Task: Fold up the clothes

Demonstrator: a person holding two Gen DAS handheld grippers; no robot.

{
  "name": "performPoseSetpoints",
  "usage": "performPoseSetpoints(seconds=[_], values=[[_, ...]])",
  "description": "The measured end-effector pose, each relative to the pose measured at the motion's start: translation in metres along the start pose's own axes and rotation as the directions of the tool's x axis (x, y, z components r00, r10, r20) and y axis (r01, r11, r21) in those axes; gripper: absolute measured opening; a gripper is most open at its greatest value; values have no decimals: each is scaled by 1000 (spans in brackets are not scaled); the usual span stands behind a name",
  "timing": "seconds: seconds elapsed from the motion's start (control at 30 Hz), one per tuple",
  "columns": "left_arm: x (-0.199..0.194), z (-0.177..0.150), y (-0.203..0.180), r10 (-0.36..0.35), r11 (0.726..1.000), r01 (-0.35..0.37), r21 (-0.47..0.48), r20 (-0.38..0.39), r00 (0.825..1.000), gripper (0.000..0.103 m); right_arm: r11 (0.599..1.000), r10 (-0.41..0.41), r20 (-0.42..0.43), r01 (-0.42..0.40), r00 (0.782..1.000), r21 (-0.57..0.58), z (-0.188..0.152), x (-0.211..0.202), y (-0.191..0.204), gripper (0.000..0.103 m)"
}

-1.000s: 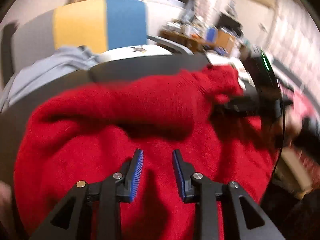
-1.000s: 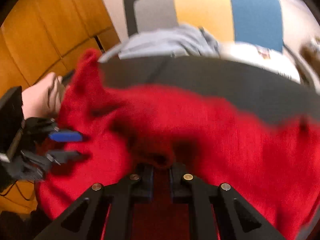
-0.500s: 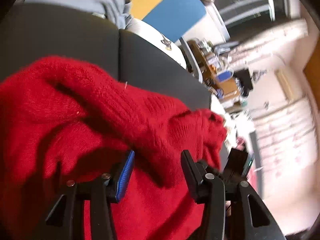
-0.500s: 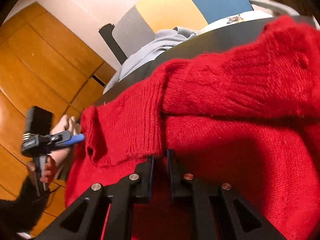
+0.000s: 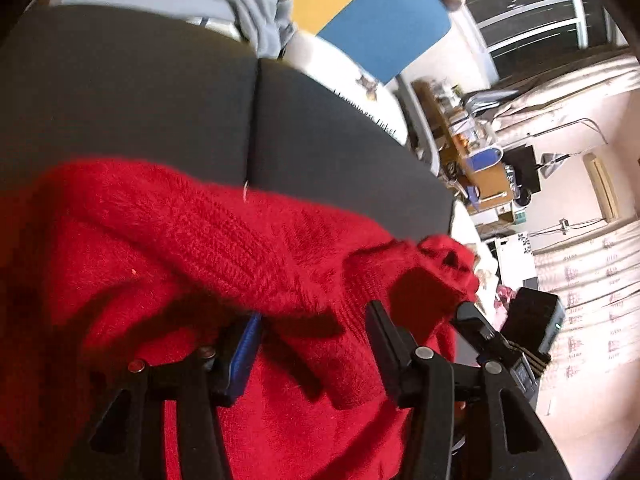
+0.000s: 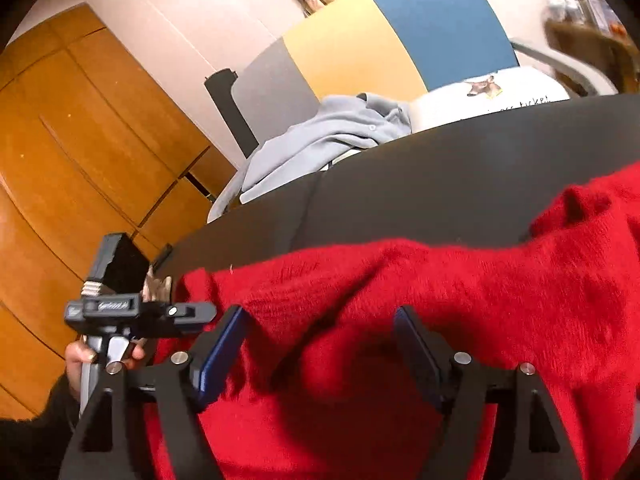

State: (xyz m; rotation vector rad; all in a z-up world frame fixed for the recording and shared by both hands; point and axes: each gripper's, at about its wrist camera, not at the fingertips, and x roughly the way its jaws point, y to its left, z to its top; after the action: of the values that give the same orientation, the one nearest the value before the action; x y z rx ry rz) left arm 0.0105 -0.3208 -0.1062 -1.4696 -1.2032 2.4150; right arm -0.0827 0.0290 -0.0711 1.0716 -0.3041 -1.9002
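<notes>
Now the red sweater lies bunched on a dark grey cushion, with a thick folded roll of knit running across it. In the left wrist view the left gripper is low over the sweater; its two fingers stand apart and are opening, and a fold of the red knit sits between them, but the pads do not press on it. The tip of the blue-padded finger is partly hidden under the roll. To the right of it, beside the edge of the sweater, the right gripper shows as a black body, seen from the side.

In the right wrist view the right gripper also has its fingers wide apart and opening, with red knit lying loose between them and not clamped. At the left of this view the left gripper comes in from the side at the edge of the sweater, and a hand in a dark sleeve holds its handle.

Behind the cushion lie a light grey garment and a white garment with a small print. Behind them stands a backrest with grey, yellow and blue panels, and wooden cabinet doors fill the left side.
</notes>
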Motion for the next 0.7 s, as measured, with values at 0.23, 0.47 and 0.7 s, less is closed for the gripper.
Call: performPoseSetpoints(seconds=[0.23,0.47,0.7], values=[[29,-6,6,50,998,-53,-26,-92,995,50,918,293,-17,-276,956,284,2,30,-34,80],[20,-28,18,7,1000,-7,16,2,1000,14,949,184,-140,-139,973,283,-21,56,-41,12],[-39,-38,34,-346,938,336,86,248,905,12,946,292,-121,-268,949,183,-10,47,4,10]])
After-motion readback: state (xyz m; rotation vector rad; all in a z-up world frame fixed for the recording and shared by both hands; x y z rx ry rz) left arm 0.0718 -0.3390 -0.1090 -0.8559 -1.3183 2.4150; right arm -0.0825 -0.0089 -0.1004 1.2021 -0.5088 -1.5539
